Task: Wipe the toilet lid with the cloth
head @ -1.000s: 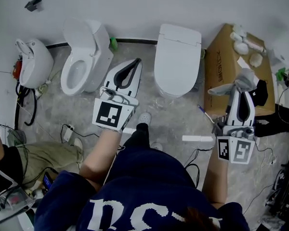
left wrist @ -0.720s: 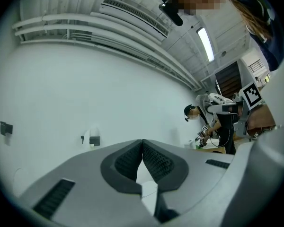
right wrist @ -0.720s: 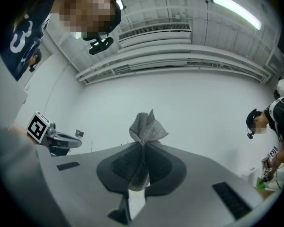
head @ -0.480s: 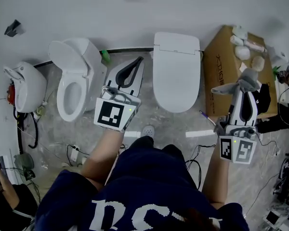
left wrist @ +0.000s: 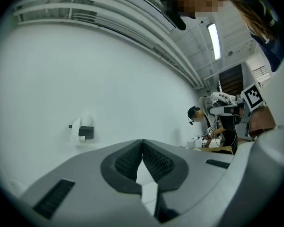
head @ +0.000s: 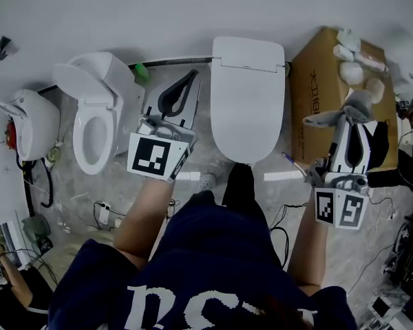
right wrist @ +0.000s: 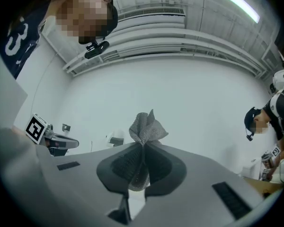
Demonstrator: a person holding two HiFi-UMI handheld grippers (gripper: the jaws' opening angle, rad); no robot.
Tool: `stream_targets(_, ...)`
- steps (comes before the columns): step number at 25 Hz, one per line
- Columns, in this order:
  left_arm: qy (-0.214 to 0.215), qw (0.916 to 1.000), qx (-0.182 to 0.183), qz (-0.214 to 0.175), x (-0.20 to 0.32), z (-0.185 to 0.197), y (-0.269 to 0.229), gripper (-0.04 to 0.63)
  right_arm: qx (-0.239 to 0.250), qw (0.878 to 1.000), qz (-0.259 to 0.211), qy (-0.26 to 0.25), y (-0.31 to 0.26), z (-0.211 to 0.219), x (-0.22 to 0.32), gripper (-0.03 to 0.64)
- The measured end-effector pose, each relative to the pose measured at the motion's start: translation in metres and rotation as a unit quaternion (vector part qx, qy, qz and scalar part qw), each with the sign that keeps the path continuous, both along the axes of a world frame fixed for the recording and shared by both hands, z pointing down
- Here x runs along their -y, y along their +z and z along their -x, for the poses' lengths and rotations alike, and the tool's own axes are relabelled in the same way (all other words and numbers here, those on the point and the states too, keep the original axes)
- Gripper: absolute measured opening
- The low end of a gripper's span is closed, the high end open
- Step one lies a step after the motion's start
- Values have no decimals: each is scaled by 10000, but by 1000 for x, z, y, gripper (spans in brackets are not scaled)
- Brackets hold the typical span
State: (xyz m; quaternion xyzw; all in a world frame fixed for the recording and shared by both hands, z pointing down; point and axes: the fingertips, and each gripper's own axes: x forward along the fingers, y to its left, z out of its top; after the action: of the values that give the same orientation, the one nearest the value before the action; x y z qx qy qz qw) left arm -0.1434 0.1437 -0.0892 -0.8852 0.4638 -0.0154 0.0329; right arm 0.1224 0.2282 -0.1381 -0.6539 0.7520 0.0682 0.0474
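My right gripper clamps the cloth above the near edge of the cardboard box, beside the toilet lid, my left gripper closed on nothing; so small a pinch may slip once I scrub.

I take this for a test lab: a closed-lid toilet, an open toilet and another white fixture line one wall, amid floor cables and a cardboard box.
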Motion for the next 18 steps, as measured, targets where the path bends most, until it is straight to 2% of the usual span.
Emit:
stream_targets(11,-751,9972,14,-44,78,-59,4,20,43,9928,20,-1193,1,-48,131,37)
stream_targets(18,-1143,9933,75,151,119,-66,35,20,216,9861,330,-1614,37,-56,193,37)
